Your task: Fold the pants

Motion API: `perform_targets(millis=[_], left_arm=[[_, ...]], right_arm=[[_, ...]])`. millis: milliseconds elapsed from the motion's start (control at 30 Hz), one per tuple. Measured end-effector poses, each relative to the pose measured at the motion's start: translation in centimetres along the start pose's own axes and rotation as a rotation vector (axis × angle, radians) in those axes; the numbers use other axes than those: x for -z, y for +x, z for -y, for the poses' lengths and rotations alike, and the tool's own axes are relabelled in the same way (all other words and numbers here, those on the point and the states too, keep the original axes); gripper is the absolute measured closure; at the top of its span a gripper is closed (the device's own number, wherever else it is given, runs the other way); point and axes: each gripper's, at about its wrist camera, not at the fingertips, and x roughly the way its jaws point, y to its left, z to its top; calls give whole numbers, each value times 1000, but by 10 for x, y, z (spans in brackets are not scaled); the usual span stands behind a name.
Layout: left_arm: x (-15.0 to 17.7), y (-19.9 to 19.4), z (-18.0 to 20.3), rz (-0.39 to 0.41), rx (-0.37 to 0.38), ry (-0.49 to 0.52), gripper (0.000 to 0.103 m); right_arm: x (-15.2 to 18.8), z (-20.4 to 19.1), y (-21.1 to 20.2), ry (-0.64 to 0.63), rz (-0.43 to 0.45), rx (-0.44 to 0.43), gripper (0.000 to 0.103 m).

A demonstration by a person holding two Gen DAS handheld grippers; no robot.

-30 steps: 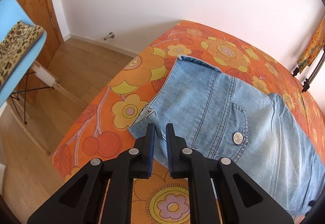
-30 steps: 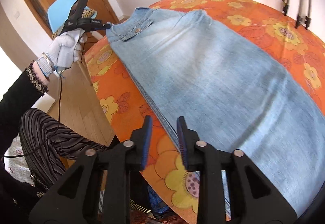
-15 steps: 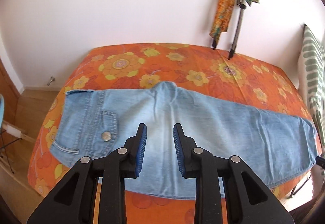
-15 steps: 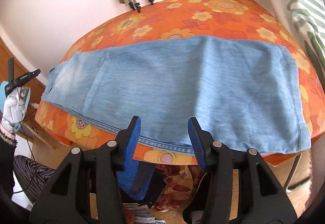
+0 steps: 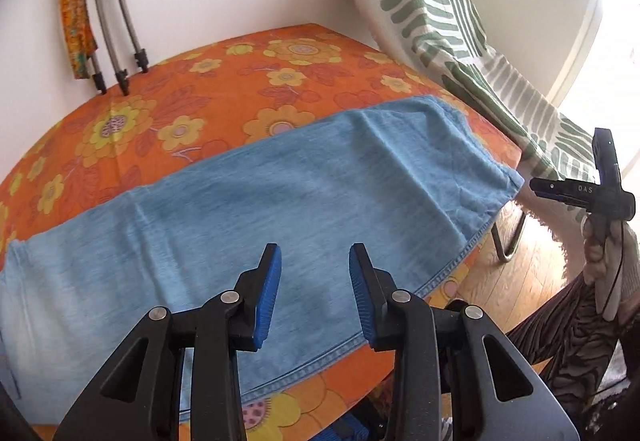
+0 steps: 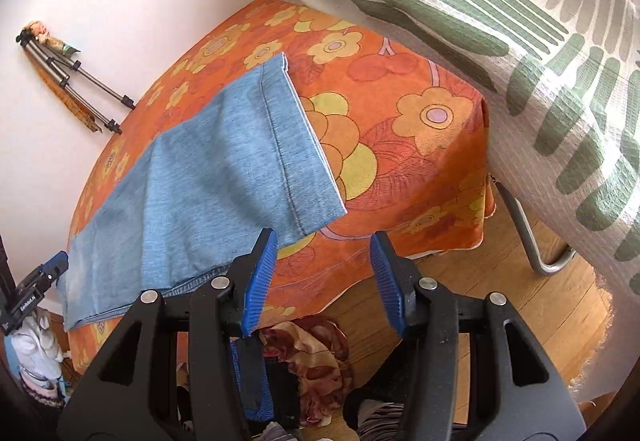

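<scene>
both grippers are hovering above the hem end of the jeans [image 5: 304,201], and the step in hand appears to be taking hold of the leg cuffs so the legs can be carried over toward the waist. to do this well, the right gripper [image 6: 324,277] should be descending onto the near corner of the hem [image 6: 296,145], with one finger sliding under the denim and one staying above, so that both stacked layers are being pinched together. the left gripper [image 5: 315,297] should be taking the far corner of the same hem, so that the edge is lifting level and not twisting. the left fingers are standing apart with nothing between them, and they have just been opening; the right fingers are also standing apart and empty, over the edge of the worktop [image 6: 440,169]. the jeans are lying flat along the front of the orange flowered cover [image 5: 280,73], apparently already halved lengthwise, one leg on the other. the denim is light blue and fairly smooth, with a few shallow creases near the cuff. the side seam is running just beside the front edge and overhanging it slightly, so a careless pull could be dragging the garment off.
</scene>
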Motion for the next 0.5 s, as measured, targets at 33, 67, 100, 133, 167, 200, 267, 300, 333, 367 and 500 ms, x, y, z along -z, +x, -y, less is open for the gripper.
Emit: perform_targets(millis=[33, 67, 100, 133, 167, 200, 267, 300, 333, 367, 500], left_arm=[[-3, 8, 16, -10, 33, 26, 69], [-7, 16, 31, -22, 58, 52, 69], [-10, 24, 46, -33, 78, 79, 69], [-13, 31, 62, -43, 100, 107, 69], [-15, 38, 78, -54, 122, 135, 69], [-18, 44, 93, -64, 141, 165, 69], [-20, 57, 125, -82, 168, 236, 65], [-21, 62, 141, -87, 180, 272, 63], [-22, 66, 156, -93, 195, 307, 62], [-24, 71, 170, -97, 208, 342, 62], [-31, 91, 214, -93, 211, 449, 62]], right_arm=[[-1, 7, 1, 24, -5, -16, 53], [-3, 12, 3, 44, -12, -36, 53], [-5, 17, 5, 62, -19, -55, 53], [-4, 20, 6, 77, -26, -71, 53], [-5, 24, 9, 94, -36, -90, 53], [-6, 27, 12, 111, -45, -111, 53], [-10, 32, 16, 141, -57, -147, 53], [-11, 33, 17, 150, -62, -167, 53], [-13, 33, 17, 152, -67, -179, 55], [-15, 33, 18, 148, -66, -182, 58], [-22, 27, 20, 122, -84, -211, 82]])
